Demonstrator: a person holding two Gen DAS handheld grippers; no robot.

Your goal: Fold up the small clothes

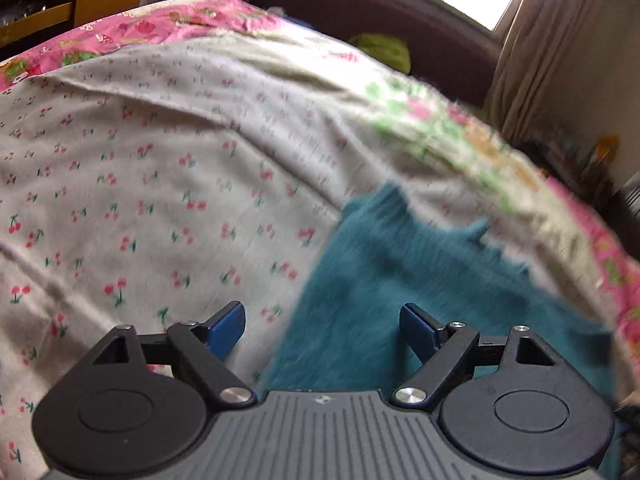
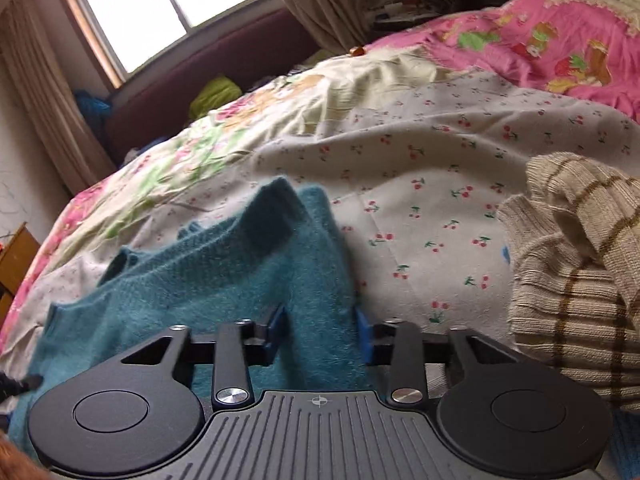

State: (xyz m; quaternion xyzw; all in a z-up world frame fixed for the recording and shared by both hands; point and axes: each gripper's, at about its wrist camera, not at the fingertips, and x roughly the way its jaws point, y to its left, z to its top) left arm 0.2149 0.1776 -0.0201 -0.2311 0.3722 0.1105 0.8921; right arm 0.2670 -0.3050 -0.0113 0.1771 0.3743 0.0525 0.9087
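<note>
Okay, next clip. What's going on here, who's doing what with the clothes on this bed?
A person holding a gripper in each hand is folding a teal sweater on a bed covered with a cherry-print sheet. The left gripper is wide open above the sweater's edge, with nothing pinched. The right gripper has its jaws narrowed around a raised fold of the sweater; whether the pads actually press it is unclear. A striped beige knit garment lies to the right, untouched.

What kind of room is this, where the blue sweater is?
Most likely a bedroom. The teal sweater lies on a bed spread with a cherry-print sheet and a pink cartoon quilt. Behind it are a padded dark headboard, a window and curtains.
</note>
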